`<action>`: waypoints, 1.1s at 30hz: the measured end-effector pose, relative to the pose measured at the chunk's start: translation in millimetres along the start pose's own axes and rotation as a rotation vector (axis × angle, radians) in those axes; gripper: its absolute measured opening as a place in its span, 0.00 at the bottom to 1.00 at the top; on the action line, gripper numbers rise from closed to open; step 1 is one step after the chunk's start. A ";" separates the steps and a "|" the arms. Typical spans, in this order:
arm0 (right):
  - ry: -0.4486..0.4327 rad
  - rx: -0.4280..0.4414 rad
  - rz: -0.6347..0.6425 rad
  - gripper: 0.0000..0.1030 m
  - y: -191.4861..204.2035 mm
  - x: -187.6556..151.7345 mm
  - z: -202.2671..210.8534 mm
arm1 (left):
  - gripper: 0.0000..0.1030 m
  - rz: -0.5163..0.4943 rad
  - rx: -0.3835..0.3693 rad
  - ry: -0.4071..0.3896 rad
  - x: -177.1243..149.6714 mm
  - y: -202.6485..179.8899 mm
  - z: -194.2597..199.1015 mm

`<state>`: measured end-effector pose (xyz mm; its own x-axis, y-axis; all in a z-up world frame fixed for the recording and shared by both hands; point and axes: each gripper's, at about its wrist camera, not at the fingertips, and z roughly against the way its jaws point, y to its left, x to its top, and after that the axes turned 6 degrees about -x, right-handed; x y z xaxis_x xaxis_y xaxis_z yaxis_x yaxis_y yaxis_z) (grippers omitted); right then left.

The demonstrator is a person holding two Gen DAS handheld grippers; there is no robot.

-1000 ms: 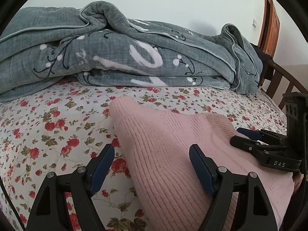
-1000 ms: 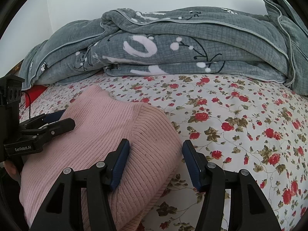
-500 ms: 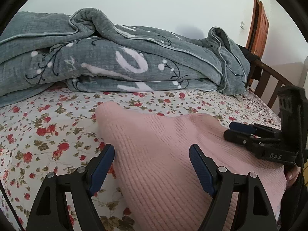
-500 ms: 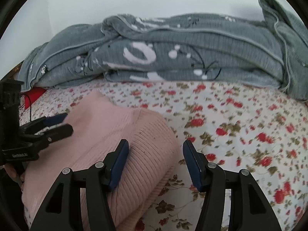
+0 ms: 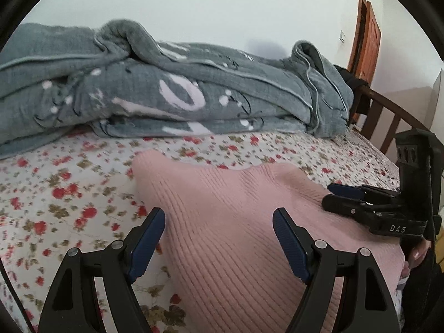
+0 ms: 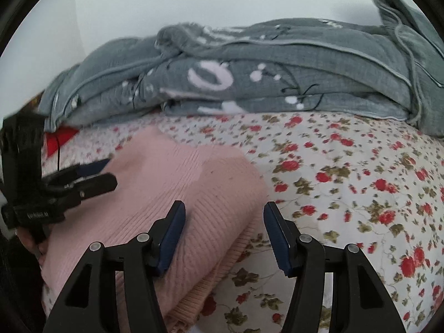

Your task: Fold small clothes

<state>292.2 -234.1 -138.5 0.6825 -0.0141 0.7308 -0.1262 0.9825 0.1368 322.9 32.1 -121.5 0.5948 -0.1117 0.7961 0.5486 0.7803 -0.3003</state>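
- Left wrist view: your left gripper (image 5: 219,238) points down over the near left part of the pink knit garment (image 5: 230,222), which lies folded on the bed (image 5: 63,177).
- Its fingers (image 5: 147,241) stand wide apart and grip nothing; the left one is over the floral sheet just beside the garment's left edge, the right one over the knit.
- Open sheet runs to the left and ahead as far as the grey quilt (image 5: 172,94), heaped across the far side. A wooden bed frame (image 5: 388,122) bounds the right side.
- Your right gripper (image 5: 344,197) enters from the right, low over the garment's right part.
- Right wrist view: your right gripper (image 6: 224,233) straddles the garment's (image 6: 172,194) right folded edge, fingers (image 6: 172,236) apart with nothing clamped.
- Wide bare sheet (image 6: 360,172) lies to the right; the quilt (image 6: 249,77) closes the far side.
- Your left gripper (image 6: 97,174) reaches in from the left over the garment; this view is blurred.
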 end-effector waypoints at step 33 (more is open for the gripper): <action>0.014 -0.070 -0.080 0.55 0.1 -111.2 120.9 | 0.77 0.234 0.317 0.029 -113.2 -69.8 102.5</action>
<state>129.3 -254.9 -138.9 0.6984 -0.0914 0.7099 -0.0201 0.9889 0.1471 157.1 53.4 -136.7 0.7013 0.0776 0.7086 0.1905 0.9375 -0.2912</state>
